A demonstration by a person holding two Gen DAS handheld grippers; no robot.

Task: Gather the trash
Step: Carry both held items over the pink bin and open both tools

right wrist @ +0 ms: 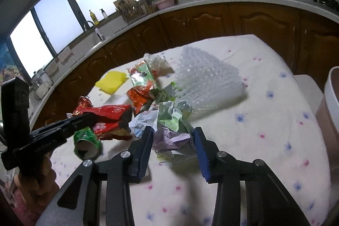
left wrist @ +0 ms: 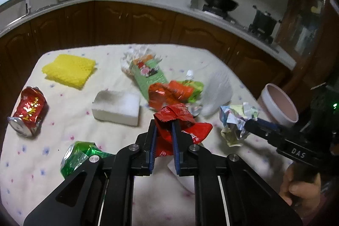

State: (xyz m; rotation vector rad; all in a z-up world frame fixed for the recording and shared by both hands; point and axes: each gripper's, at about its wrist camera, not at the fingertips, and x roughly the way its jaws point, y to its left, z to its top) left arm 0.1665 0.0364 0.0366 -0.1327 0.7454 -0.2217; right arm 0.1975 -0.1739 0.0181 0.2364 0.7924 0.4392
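My left gripper point(left wrist: 164, 123) is shut on a red snack wrapper point(left wrist: 180, 118), held above the table; it also shows in the right wrist view point(right wrist: 110, 113). My right gripper point(right wrist: 172, 132) is shut on a crumpled paper ball point(right wrist: 167, 120), seen in the left wrist view point(left wrist: 237, 120) at the right. A pink-and-white bin point(left wrist: 279, 105) stands past the table's right edge. Other trash lies on the tablecloth: a crushed red can point(left wrist: 28, 111), a crushed green can point(left wrist: 78, 155), orange and green wrappers point(left wrist: 169, 92).
A yellow sponge cloth point(left wrist: 68, 72), a white foam block point(left wrist: 116, 107) and a bubble-wrap roll point(right wrist: 205, 79) lie on the flowered tablecloth point(left wrist: 31, 173). Wooden kitchen cabinets and a counter with a sink and stove run behind the table.
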